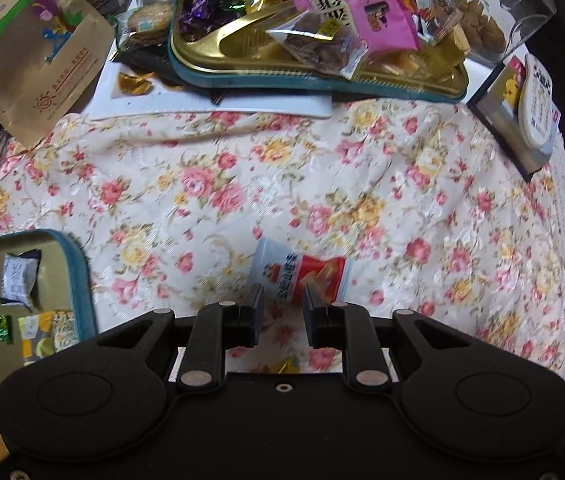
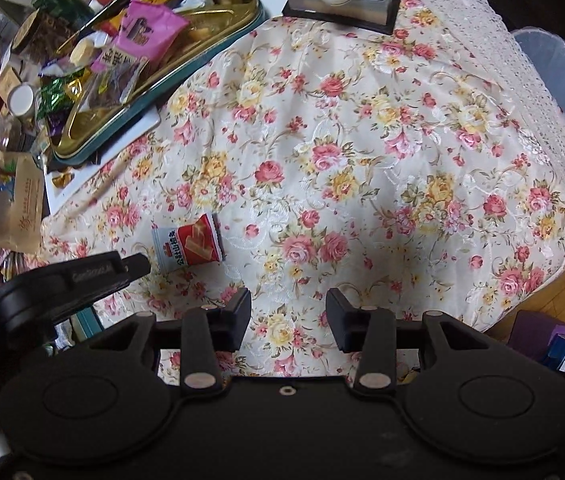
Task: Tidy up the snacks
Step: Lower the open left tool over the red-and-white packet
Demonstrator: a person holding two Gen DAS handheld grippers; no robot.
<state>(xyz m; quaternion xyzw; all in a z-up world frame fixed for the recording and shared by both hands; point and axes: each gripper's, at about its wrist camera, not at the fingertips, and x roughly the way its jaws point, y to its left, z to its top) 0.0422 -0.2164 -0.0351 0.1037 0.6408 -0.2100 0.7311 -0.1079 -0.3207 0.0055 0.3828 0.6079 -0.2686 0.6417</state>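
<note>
A small red and white snack packet [image 1: 302, 276] lies flat on the floral tablecloth [image 1: 322, 184]. My left gripper [image 1: 284, 300] points down just short of it. Its jaws stand a narrow gap apart with only cloth showing between them. The right wrist view shows the same packet [image 2: 188, 246] with the left gripper's tip [image 2: 136, 266] beside its left edge, apart from it. My right gripper [image 2: 288, 308] hovers open over bare cloth to the right of the packet, holding nothing. At the lower left, a teal-rimmed tin [image 1: 82, 280] holds several wrapped sweets.
A gold tray [image 1: 322, 76] piled with snacks sits at the back, with a paper bag [image 1: 30, 52] to its left. A glass jar [image 1: 494, 12] and a box with a remote [image 1: 530, 108] stand at the right. The table edge and a plastic bin [image 2: 562, 88] lie further right.
</note>
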